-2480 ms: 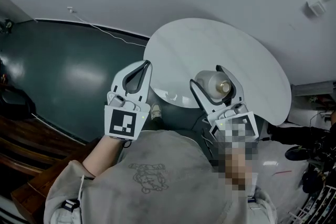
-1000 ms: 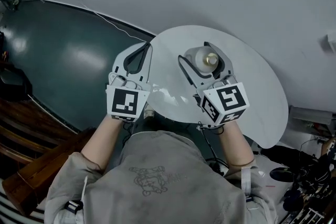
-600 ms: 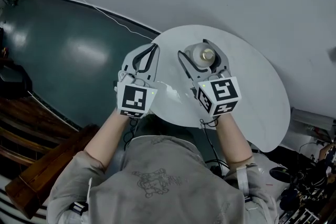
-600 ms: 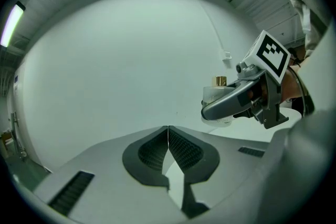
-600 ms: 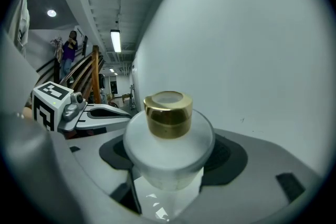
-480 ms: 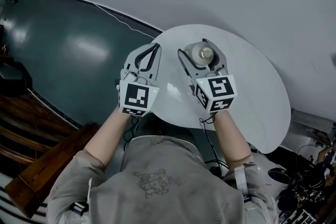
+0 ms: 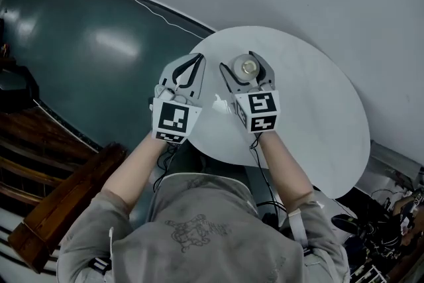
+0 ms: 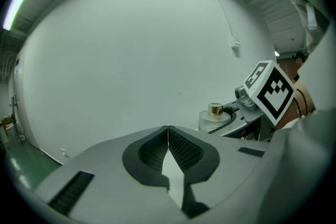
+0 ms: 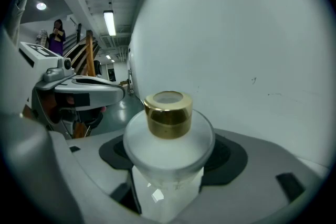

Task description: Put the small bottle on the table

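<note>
A small frosted white bottle with a gold cap (image 7: 248,67) stands upright between the jaws of my right gripper (image 7: 248,63), which is shut on its body. It is over the left part of the round white table (image 7: 311,109). I cannot tell whether its base touches the top. The right gripper view shows the bottle (image 9: 168,134) close up, held at its shoulder by the right gripper (image 9: 170,157). My left gripper (image 7: 197,59) hangs just left of it at the table's edge, shut on nothing. In the left gripper view the left gripper (image 8: 168,129) has its pads together, and the bottle (image 8: 214,114) is at right.
A dark green floor (image 7: 79,56) lies left of the table, with a thin white cable (image 7: 146,6) along the white wall. Wooden steps (image 7: 46,222) are at the lower left. A person (image 9: 56,31) stands far off near a staircase.
Both grippers have moved forward. The right one carried the bottle from the table's near edge to farther over the top. The left gripper stayed shut beside it.
</note>
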`<state>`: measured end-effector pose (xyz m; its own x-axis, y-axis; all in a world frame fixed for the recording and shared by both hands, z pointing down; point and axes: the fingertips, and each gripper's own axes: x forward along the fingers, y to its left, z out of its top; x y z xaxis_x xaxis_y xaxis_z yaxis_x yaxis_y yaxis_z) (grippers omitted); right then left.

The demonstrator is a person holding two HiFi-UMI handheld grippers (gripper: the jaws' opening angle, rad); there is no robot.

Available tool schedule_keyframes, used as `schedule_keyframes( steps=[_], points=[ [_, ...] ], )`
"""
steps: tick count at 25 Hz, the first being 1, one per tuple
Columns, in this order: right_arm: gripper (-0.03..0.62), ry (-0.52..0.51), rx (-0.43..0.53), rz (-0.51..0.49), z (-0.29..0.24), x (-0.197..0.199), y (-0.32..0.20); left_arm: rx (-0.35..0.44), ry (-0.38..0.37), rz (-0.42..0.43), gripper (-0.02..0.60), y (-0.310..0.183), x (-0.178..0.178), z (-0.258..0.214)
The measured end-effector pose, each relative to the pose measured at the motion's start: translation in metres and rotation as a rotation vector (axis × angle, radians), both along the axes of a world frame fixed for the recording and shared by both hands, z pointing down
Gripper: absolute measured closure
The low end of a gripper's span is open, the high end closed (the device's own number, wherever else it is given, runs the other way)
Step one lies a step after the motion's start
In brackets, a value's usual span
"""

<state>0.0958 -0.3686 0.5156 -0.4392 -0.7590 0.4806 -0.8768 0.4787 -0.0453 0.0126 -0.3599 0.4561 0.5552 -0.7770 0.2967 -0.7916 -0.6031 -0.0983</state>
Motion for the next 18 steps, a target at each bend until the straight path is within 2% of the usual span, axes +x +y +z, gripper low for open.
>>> schedule_keyframes(
  steps=[8, 13, 18],
  points=[
    [0.246, -0.004, -0.049, 0.010, 0.061, -0.005, -0.008, -0.074, -0.038, 0.021, 0.563, -0.002, 0.004, 0.057],
    [0.246, 0.034, -0.050, 0.022, 0.087, -0.004, -0.012, -0.173, -0.015, 0.011, 0.563, -0.001, -0.001, 0.095],
    [0.246, 0.045, -0.066, 0.027, 0.111, -0.001, -0.014, -0.225, -0.030, -0.028, 0.563, 0.000, -0.007, 0.124]
  ],
)
